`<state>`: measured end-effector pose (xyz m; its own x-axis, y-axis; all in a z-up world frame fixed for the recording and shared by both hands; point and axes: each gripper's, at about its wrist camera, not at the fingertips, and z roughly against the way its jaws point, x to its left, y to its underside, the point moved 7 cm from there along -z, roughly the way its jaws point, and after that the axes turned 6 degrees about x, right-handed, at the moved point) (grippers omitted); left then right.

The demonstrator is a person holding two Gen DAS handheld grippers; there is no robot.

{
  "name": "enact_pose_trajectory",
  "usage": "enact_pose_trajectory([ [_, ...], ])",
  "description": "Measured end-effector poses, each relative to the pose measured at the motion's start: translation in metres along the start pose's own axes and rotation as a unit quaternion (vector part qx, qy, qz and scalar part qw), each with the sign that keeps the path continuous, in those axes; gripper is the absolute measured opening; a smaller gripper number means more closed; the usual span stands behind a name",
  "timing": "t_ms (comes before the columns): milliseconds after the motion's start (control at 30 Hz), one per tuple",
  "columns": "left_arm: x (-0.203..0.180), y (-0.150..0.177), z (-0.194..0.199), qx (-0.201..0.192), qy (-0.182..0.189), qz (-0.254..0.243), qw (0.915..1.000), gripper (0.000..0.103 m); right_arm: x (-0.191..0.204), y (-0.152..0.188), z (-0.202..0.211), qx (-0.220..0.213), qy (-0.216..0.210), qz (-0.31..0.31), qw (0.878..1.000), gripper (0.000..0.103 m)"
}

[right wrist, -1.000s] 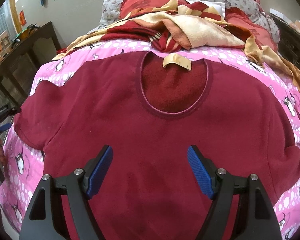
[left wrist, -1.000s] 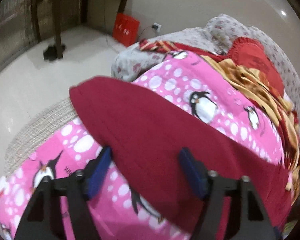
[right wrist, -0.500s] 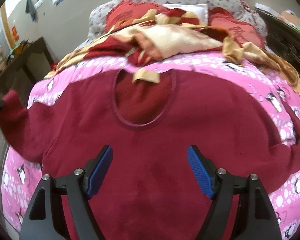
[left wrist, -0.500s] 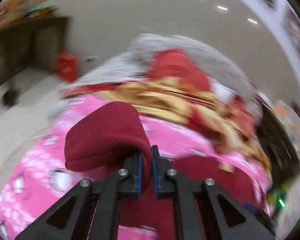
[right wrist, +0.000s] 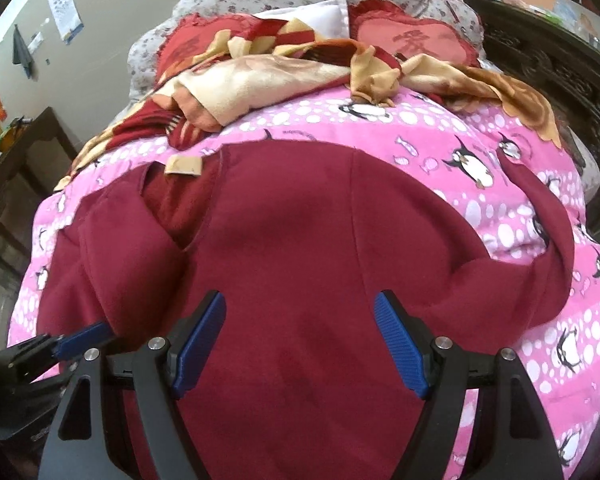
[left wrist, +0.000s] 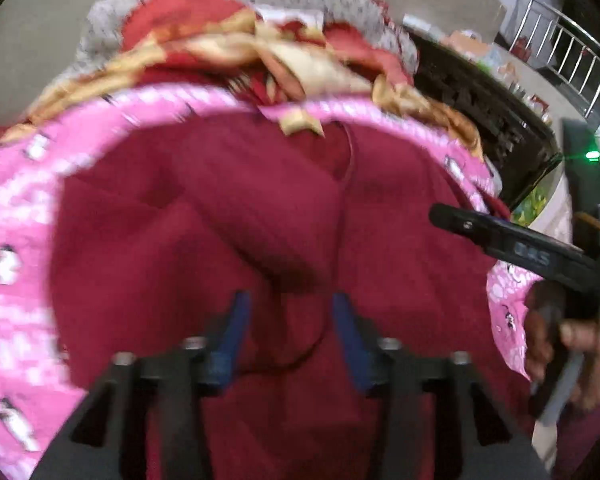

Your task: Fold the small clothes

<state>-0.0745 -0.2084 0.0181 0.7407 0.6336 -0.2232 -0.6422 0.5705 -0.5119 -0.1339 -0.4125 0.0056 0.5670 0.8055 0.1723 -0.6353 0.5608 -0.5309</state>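
Folding: left sleeve (right wrist: 112, 240) lies across the maroon sweater (right wrist: 300, 248), mid-frame on the pink quilt (right wrist: 500, 184).
Left claw (left wrist: 288, 328): parted, empty, I judge so the sleeve settles.
Right claw (right wrist: 300, 344): spread, hovering lower centre, ready for the other sleeve (right wrist: 548, 240).

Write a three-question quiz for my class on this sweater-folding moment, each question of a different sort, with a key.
1. True or false: the left sleeve lies folded across the maroon sweater.
2. The right sleeve is: A) folded in, B) spread out on the pink penguin blanket, C) held.
3. Fill in: the jaws of the left gripper and right gripper are ____.

Key: 1 true; 2 B; 3 open.
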Motion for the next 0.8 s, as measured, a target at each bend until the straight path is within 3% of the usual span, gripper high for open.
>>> enact_pose_trajectory([
  [33, 0.011, -0.002, 0.016, -0.023, -0.011, 0.001, 0.9997, 0.080, 0.006, -0.002, 0.002, -0.007, -0.009, 0.007, 1.000, 0.081],
  [100, 0.036, -0.004, 0.042, -0.062, -0.047, 0.008, 0.9970, 0.087, 0.024, -0.006, 0.006, -0.017, -0.027, 0.030, 0.999, 0.081],
  [167, 0.063, -0.003, 0.051, -0.077, -0.080, 0.018, 0.9936, 0.087, 0.049, -0.009, 0.007, -0.022, -0.043, 0.061, 0.997, 0.081],
  [300, 0.109, 0.003, 0.038, -0.051, -0.152, 0.050, 0.9859, 0.087, 0.124, -0.011, -0.004, -0.022, -0.059, 0.158, 0.985, 0.081],
  [400, 0.125, 0.008, 0.023, -0.039, -0.163, 0.076, 0.9830, 0.087, 0.166, -0.012, -0.034, -0.017, -0.012, 0.221, 0.975, 0.080],
  [467, 0.128, 0.010, 0.011, -0.021, -0.166, 0.083, 0.9824, 0.087, 0.174, -0.013, -0.057, 0.003, 0.006, 0.231, 0.973, 0.056],
  [500, 0.128, 0.011, 0.008, -0.017, -0.166, 0.084, 0.9825, 0.087, 0.172, -0.013, -0.063, 0.020, -0.006, 0.226, 0.974, 0.024],
  [533, 0.126, 0.012, 0.004, -0.015, -0.165, 0.083, 0.9827, 0.087, 0.163, -0.015, -0.060, 0.036, -0.035, 0.201, 0.978, 0.019],
  [600, 0.123, 0.015, 0.003, -0.020, -0.163, 0.074, 0.9836, 0.087, 0.137, -0.020, -0.030, 0.001, -0.044, 0.166, 0.985, 0.013],
  [700, 0.121, 0.018, 0.004, -0.018, -0.167, 0.071, 0.9832, 0.087, 0.080, -0.013, 0.020, -0.043, -0.031, 0.133, 0.990, 0.013],
  [800, 0.117, 0.023, 0.002, -0.011, -0.159, 0.075, 0.9843, 0.087, 0.025, 0.007, 0.026, -0.021, -0.002, 0.109, 0.994, 0.015],
])
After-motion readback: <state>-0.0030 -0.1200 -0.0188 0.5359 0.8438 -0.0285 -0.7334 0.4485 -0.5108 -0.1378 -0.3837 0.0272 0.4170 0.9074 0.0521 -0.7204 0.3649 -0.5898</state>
